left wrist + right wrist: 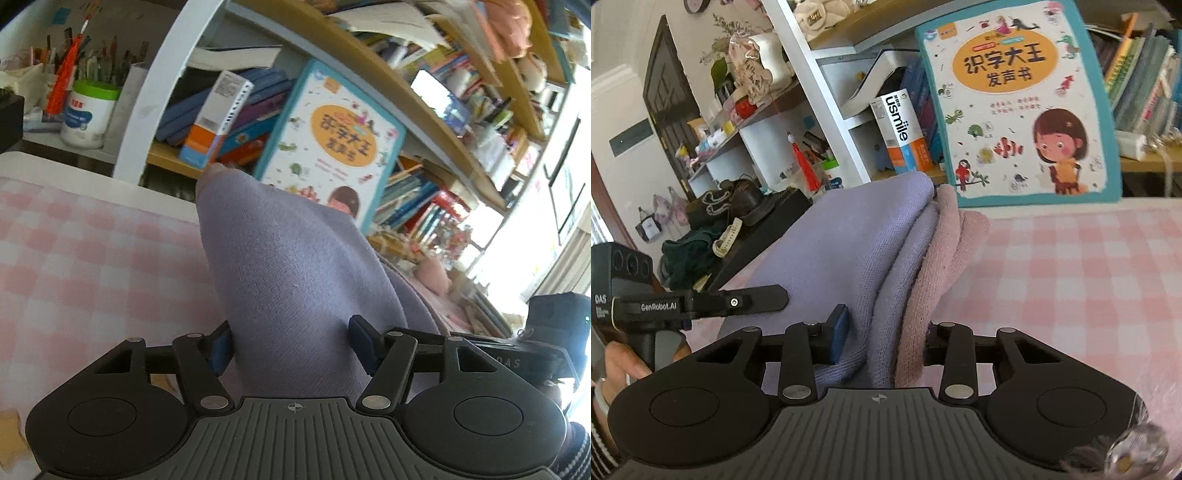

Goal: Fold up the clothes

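The left gripper [290,341] pointed slightly downward, its blue pads [360,338] pressed against a thick fold of lavender garment [288,266]. The right gripper [882,334] tilted likewise, jaws narrower, clamped on the bunched lavender and pink layers. A hand [622,365] gripped the left gripper's handle, striped sleeve at the wrist.

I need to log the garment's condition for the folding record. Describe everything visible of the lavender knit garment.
The lavender knit garment is soft, fine-ribbed fabric, bunched into thick folds, with a dusty-pink layer showing along one side. It rises off the pink-and-white checked cloth toward the shelf. The left hand-held gripper holds one fold between its blue pads; the right hand-held gripper clamps the lavender and pink layers together.
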A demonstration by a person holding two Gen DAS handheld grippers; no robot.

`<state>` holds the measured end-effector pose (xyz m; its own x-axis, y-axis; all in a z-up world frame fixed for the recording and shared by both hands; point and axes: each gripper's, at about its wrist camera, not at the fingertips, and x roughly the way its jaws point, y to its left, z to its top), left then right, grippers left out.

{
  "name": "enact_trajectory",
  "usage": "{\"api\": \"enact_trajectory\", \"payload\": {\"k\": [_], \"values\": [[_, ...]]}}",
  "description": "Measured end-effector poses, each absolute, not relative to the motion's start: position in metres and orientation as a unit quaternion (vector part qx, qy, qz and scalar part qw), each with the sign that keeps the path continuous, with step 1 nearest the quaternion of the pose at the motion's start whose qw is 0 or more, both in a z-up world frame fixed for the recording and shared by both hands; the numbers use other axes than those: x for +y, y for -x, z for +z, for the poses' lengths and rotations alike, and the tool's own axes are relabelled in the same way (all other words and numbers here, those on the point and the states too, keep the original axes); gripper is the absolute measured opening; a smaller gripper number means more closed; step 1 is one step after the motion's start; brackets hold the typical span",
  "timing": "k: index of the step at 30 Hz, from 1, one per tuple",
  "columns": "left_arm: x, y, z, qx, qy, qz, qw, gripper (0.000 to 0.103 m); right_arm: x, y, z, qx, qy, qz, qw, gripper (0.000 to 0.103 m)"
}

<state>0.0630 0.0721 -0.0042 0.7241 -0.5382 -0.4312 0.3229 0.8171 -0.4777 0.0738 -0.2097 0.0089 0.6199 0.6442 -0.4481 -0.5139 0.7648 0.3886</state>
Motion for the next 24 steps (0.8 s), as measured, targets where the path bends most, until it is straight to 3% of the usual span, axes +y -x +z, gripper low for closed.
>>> {"api": "enact_trajectory", "payload": {"k": [24], "values": [[0.091, -0.181, -0.032, 0.279, 0.221, -0.194, 0.914, 0.065, -0.192, -0.191, -0.022, 0.312, -0.167, 0.288, 0.89, 0.035]]}}
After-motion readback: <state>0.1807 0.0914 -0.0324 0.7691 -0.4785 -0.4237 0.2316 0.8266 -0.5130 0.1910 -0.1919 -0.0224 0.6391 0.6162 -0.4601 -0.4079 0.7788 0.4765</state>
